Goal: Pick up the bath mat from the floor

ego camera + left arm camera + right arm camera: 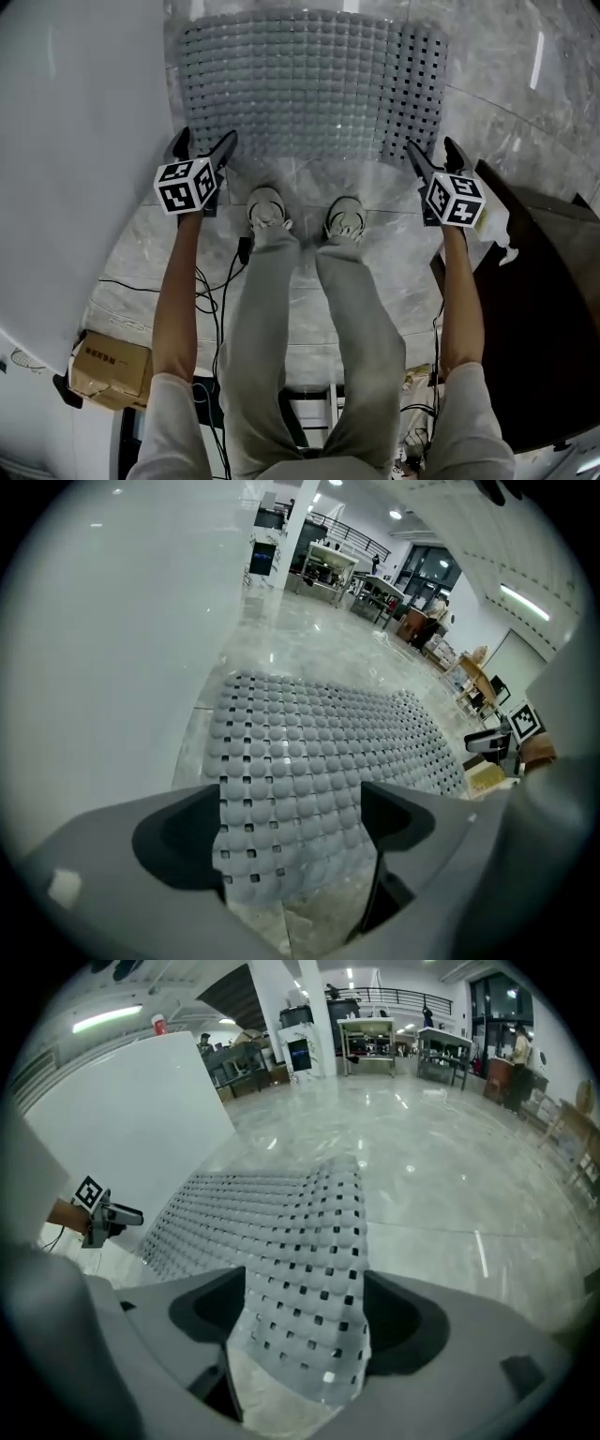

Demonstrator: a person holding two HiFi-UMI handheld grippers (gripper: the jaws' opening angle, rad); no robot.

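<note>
**Both grippers over the near edge of the bath mat.** The grey bath mat (300,84), studded with bumps and square holes, lies flat on the marble floor (534,112), just ahead of your shoes (267,208).

Your left gripper (204,141) points steeply down at the mat's near left corner. Its jaws stand apart and grasp nothing. In the left gripper view that corner of the mat fills the gap between them, and the pads do not press on it.

Your right gripper (433,146) is over the mat's near right corner. It is likewise released, with the mat's edge showing between its spread jaws in the right gripper view.

A white panel (75,141) runs along the mat's left side. A dark cabinet (544,281) stands to the mat's right, nearer you. A cardboard box (108,366) sits behind you, well apart from the mat.
</note>
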